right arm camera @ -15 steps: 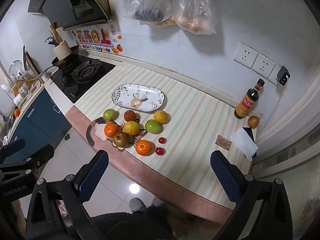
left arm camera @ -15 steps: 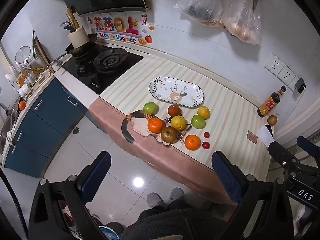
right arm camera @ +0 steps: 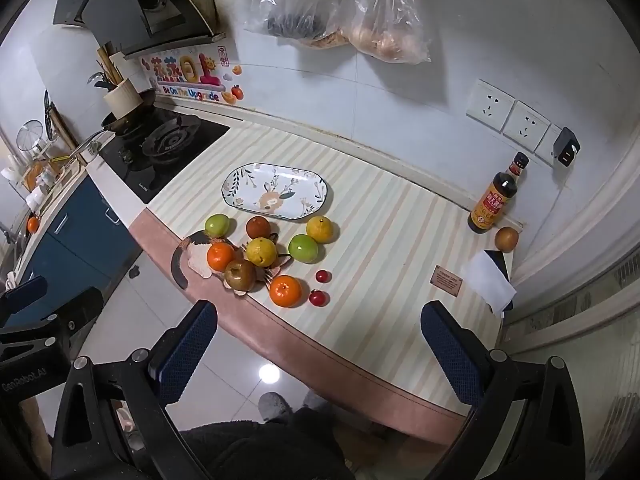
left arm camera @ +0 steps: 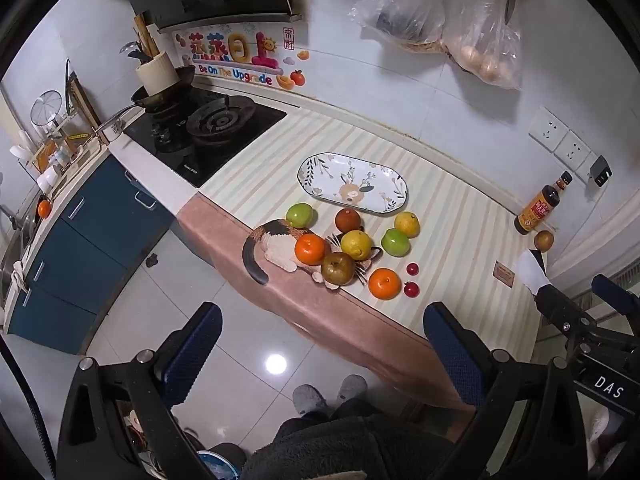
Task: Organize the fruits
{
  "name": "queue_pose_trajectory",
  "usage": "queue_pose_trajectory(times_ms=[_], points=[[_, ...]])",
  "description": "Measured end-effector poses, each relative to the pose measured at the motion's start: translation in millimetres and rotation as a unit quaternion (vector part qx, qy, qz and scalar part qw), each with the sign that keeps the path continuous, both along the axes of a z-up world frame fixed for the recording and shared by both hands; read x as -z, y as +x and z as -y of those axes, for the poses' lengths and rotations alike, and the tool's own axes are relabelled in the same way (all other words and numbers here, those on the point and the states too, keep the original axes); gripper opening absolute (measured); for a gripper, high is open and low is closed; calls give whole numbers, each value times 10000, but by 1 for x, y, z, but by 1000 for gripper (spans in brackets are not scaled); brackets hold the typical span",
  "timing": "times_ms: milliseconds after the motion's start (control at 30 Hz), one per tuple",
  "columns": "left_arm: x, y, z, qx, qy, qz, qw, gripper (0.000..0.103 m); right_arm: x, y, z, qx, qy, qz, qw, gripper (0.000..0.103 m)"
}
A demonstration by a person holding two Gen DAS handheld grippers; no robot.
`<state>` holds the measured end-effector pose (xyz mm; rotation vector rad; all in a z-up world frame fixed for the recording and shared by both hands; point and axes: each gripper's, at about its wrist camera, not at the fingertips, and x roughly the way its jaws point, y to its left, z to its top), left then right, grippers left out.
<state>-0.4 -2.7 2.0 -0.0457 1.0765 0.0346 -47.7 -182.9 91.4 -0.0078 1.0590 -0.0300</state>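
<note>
Striped cream mat covered the worktop (right arm camera: 400, 240), pink edge band along the front. Fruits sat in a loose cluster near the front edge, just in front of the oval floral plate (right arm camera: 277, 191), which carried nothing. Cluster contents: green apple (right arm camera: 217, 225) at the left; brown-red fruit (right arm camera: 258, 227) and yellow citrus (right arm camera: 319, 229) nearest the plate; second green apple (right arm camera: 303, 247) below that citrus; yellow fruit (right arm camera: 261, 251) in the middle; orange (right arm camera: 220, 257) and brown pear (right arm camera: 240, 275) on the cat-shaped mat (left arm camera: 276, 245), whose tail hung over the worktop edge. Second orange (right arm camera: 285, 290) sat closest to the front edge, two small red fruits (right arm camera: 319, 298) just beside it on the right. One more brown fruit (right arm camera: 506, 239) stood well apart, next to the sauce bottle (right arm camera: 495, 199) by the wall.

Left tool (left arm camera: 332, 344) was spread wide, nothing between its blue pads, hanging over the floor in front of the worktop. Right tool (right arm camera: 318, 340) was also spread wide and empty, pitched down at the front edge, the nearest orange just beyond its gap. Neither touched any fruit.

Gas hob (right arm camera: 160, 144) sat left of the mat, plastic bags (right arm camera: 340, 12) hung on the tiled wall, and the person's slippers (left arm camera: 328, 394) showed on the floor.
</note>
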Motion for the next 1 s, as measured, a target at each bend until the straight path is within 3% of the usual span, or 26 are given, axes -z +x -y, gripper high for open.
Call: queue_pose_trajectory(times_ms=[1000], points=[[-2, -2, -5, -12, 25, 25, 10000, 103, -1, -5, -2, 11, -25, -2, 10000, 103]])
